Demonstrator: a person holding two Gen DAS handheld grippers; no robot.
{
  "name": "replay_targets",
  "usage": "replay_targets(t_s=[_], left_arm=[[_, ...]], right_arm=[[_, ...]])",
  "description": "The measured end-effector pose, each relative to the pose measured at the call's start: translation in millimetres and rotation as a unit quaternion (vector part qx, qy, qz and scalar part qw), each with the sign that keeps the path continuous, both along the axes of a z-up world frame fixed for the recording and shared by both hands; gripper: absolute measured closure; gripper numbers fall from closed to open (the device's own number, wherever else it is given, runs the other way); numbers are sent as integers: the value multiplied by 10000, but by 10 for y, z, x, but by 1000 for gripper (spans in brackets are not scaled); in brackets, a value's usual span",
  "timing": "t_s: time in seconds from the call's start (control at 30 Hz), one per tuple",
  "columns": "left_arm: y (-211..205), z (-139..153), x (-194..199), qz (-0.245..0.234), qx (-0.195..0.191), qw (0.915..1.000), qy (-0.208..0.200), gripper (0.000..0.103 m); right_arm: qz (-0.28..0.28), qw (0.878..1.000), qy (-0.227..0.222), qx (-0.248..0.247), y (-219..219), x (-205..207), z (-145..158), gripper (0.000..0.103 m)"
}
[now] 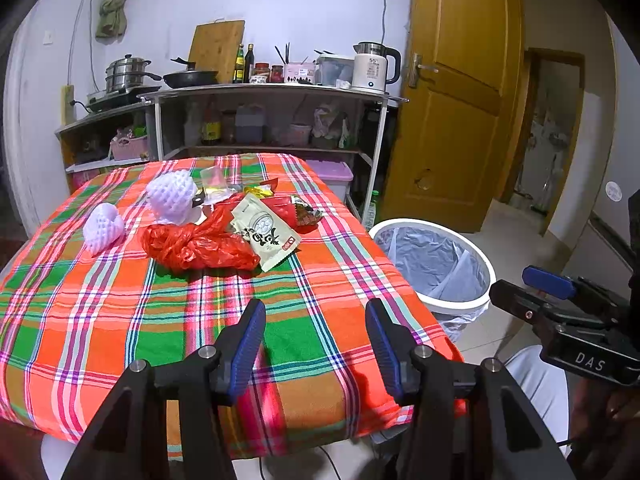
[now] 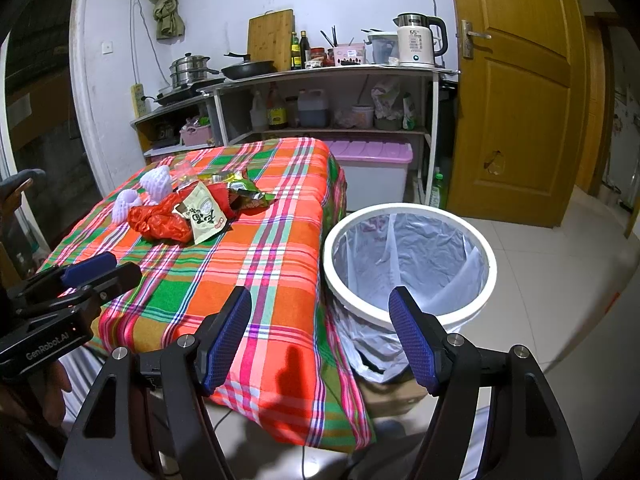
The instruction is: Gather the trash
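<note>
A pile of trash lies at the far middle of the plaid-covered table [image 1: 100, 312]: a crumpled red plastic bag [image 1: 196, 246], a beige snack packet [image 1: 266, 236], two white foam fruit nets [image 1: 172, 196] [image 1: 103, 227], a clear bag [image 1: 214, 184] and small wrappers [image 1: 306, 212]. The white bin [image 1: 436, 266] with a clear liner stands on the floor right of the table. My left gripper [image 1: 316, 312] hovers open over the table's near part, empty. My right gripper [image 2: 320, 308] is open and empty above the table's right edge, beside the bin [image 2: 408, 256]. The same pile [image 2: 180, 216] shows in the right wrist view.
Behind the table a metal shelf [image 1: 272, 92] carries a kettle [image 1: 374, 66], pans, bottles and a cutting board. A pink-lidded box [image 2: 372, 164] sits under it. A brown door [image 1: 452, 100] is at the right; tiled floor lies around the bin.
</note>
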State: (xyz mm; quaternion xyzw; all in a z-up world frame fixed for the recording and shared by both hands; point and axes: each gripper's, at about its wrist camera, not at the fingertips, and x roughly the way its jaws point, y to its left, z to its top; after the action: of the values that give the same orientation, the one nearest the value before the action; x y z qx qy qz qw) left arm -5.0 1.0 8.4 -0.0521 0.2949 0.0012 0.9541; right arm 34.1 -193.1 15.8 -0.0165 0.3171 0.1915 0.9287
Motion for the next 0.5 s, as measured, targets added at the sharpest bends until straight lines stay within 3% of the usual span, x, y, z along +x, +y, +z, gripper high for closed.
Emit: replay_targets(t_s=[0.5], left_arm=[[-15,10,-7,-7,-14,10000,-2,52]], right_arm=[[3,10000,12,-3,9,-2,-2,31]])
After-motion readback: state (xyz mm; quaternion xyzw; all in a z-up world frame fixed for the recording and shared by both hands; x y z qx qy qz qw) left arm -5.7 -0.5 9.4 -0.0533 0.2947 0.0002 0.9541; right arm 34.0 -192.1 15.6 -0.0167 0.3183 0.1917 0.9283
